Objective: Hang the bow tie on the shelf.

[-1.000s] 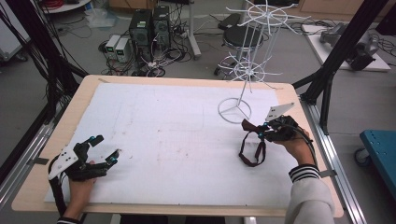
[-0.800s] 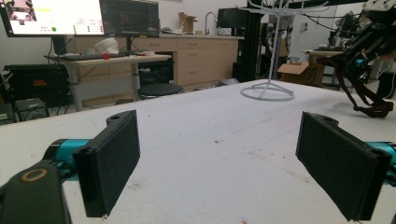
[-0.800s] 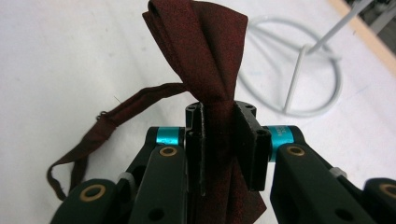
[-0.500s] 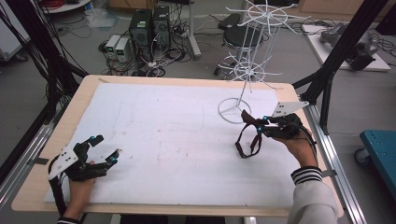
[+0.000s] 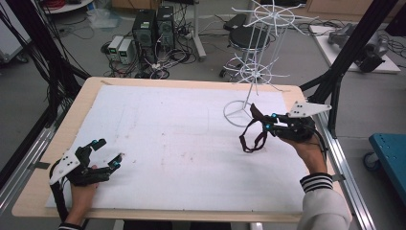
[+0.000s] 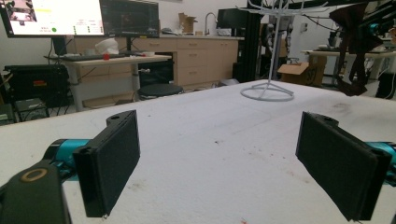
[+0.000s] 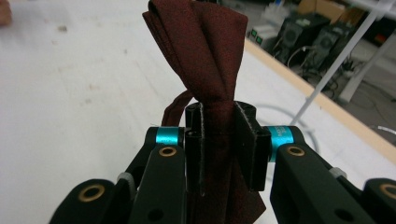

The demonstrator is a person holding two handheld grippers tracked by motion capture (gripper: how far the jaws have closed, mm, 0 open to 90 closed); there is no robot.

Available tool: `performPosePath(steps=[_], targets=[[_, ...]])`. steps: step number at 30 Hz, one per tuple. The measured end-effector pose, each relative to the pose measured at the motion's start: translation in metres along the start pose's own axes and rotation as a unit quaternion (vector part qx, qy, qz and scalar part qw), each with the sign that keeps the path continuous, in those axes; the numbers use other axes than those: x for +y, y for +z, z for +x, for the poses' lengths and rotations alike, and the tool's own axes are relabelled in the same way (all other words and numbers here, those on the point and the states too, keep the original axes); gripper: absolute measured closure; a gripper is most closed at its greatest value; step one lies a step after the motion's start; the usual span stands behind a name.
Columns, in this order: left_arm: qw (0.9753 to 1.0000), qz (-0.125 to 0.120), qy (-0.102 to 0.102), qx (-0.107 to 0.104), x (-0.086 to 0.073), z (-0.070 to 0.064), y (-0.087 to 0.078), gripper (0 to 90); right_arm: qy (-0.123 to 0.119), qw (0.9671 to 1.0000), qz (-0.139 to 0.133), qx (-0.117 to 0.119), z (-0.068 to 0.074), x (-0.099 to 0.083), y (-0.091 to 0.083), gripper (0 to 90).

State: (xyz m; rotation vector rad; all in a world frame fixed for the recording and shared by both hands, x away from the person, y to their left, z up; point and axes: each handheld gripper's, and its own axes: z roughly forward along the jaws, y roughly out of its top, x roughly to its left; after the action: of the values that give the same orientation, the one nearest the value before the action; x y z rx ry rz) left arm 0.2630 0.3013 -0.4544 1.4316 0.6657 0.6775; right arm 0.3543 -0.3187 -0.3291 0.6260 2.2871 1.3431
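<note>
Since a second ago my right claw (image 5: 262,125) has carried the strap (image 5: 252,138) away from me toward the rack (image 5: 256,72), while my left claw (image 5: 108,152) stays put near the front left corner.

One table (image 5: 158,129), one white wire rack, one dark red strap, two claws. From above, the strap is a thin dark loop hanging from my right claw just beside the rack's ring base; whether its low end touches the table I cannot tell. Along my right claw the strap (image 7: 205,46) is bunched, folded cloth, pinched tight between both jaws, its lower part cut off. Along my left claw (image 6: 233,163), the jaws stand wide apart with nothing between them, and the rack (image 6: 275,51) and hanging strap (image 6: 352,51) show far off, the rack's top cut off.
</note>
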Motion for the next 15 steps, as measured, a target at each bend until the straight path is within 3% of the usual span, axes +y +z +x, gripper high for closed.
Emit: performPosePath(steps=[3, 8, 15], targets=[[1.0000, -0.001, 0.001, 0.000, 0.000, 0.000, 0.000, 14.1, 0.017, 0.9996, -0.021, -0.004, 0.003, 0.003, -0.005, 75.0], [1.0000, -0.002, 0.000, 0.000, 0.000, 0.000, 0.000, 14.1, 0.017, 0.9989, -0.043, -0.007, 0.007, 0.006, -0.010, 75.0], [1.0000, -0.001, 0.000, 0.001, 0.000, 0.000, 0.000, 14.1, 0.050, 0.9949, -0.085, -0.025, 0.009, 0.010, -0.018, 75.0]])
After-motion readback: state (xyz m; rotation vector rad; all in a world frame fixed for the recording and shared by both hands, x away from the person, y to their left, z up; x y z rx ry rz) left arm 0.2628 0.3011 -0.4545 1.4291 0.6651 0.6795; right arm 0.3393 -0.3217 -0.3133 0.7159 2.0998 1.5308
